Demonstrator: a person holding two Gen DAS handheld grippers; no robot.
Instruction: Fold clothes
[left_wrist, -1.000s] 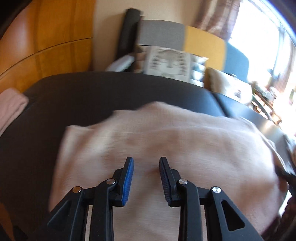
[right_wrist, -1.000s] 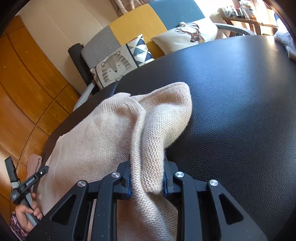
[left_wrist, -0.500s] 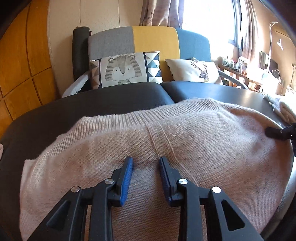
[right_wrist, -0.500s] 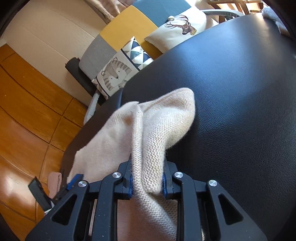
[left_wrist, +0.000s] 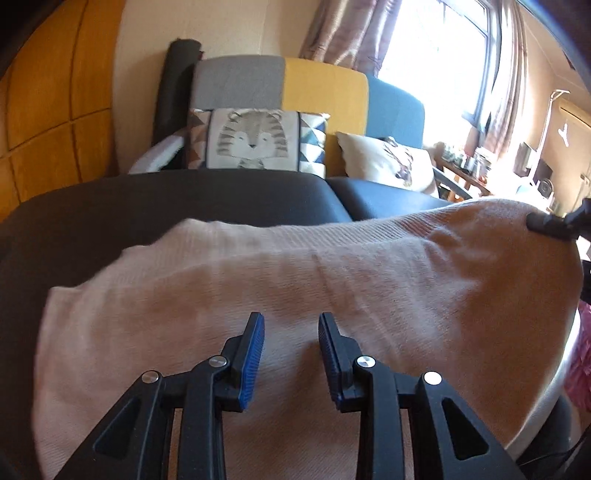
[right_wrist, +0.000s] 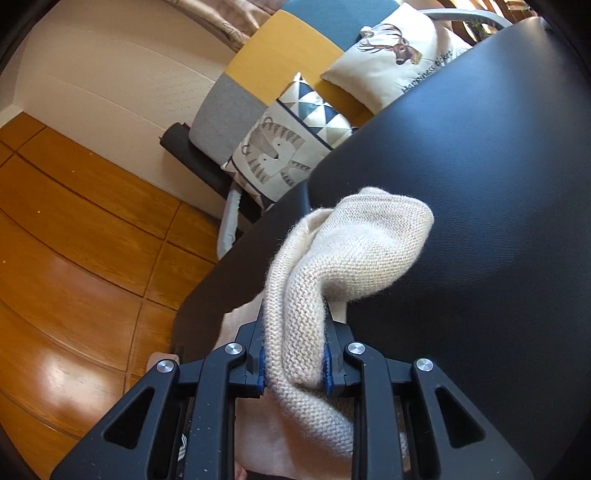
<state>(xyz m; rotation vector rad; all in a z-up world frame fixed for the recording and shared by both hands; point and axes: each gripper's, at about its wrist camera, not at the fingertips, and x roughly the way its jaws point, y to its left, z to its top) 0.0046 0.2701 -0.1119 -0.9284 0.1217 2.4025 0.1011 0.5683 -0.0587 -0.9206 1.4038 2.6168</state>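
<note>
A beige knit sweater lies spread across the black table. My left gripper is open and empty, its blue-padded fingers just above the sweater's near middle. My right gripper is shut on a bunched edge of the sweater and holds it lifted above the table. In the left wrist view the right gripper's black tip shows at the sweater's raised right corner.
A patchwork sofa with a tiger cushion and a deer cushion stands behind the table. A wooden panelled wall is on the left. Cluttered shelves and a bright window are at the right.
My right gripper has lifted the sweater's edge higher off the table and tilted. The sweater's right corner now rises in the left view. My left gripper stays open over the sweater.
</note>
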